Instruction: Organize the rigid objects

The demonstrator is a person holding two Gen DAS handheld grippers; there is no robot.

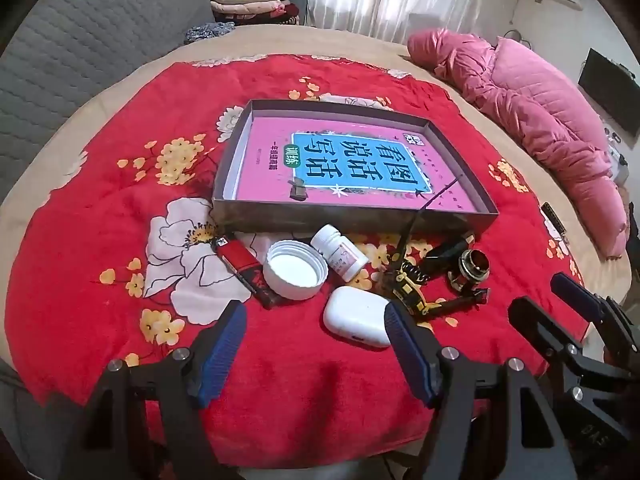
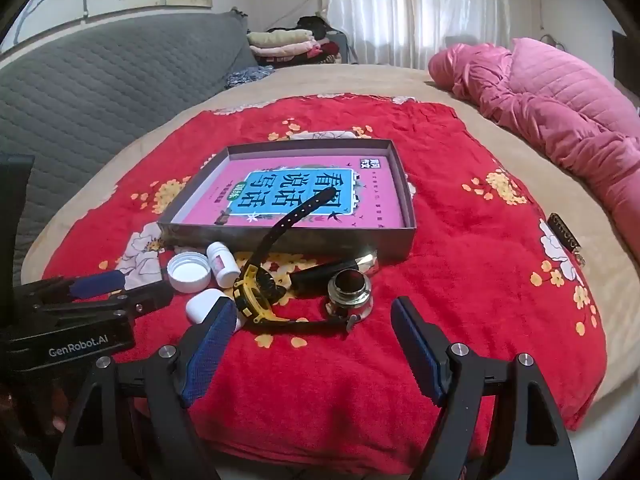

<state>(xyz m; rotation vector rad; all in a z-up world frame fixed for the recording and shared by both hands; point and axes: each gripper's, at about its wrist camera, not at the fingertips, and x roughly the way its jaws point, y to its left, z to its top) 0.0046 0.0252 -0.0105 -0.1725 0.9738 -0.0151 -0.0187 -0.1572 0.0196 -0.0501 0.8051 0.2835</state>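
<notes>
A shallow grey box (image 1: 352, 218) (image 2: 288, 240) holding a pink book (image 1: 352, 160) (image 2: 300, 196) lies on the red floral blanket. In front of it lie a red lighter (image 1: 244, 266), a white jar lid (image 1: 295, 275) (image 2: 189, 272), a white pill bottle (image 1: 339, 254) (image 2: 223, 264), a white earbud case (image 1: 356, 316) (image 2: 204, 304), a yellow-black watch (image 1: 408, 292) (image 2: 256, 292), a round metal piece (image 1: 472, 268) (image 2: 349, 289) and a black tube (image 2: 332, 268). My left gripper (image 1: 314, 324) is open just before the earbud case. My right gripper (image 2: 314, 320) is open just before the watch.
A pink quilted coat (image 1: 540, 120) (image 2: 560, 104) lies at the right. A grey quilted headboard (image 2: 100, 92) rises at the left. Folded clothes (image 2: 288, 44) sit at the back. A small dark bar (image 2: 566, 236) lies at the blanket's right edge.
</notes>
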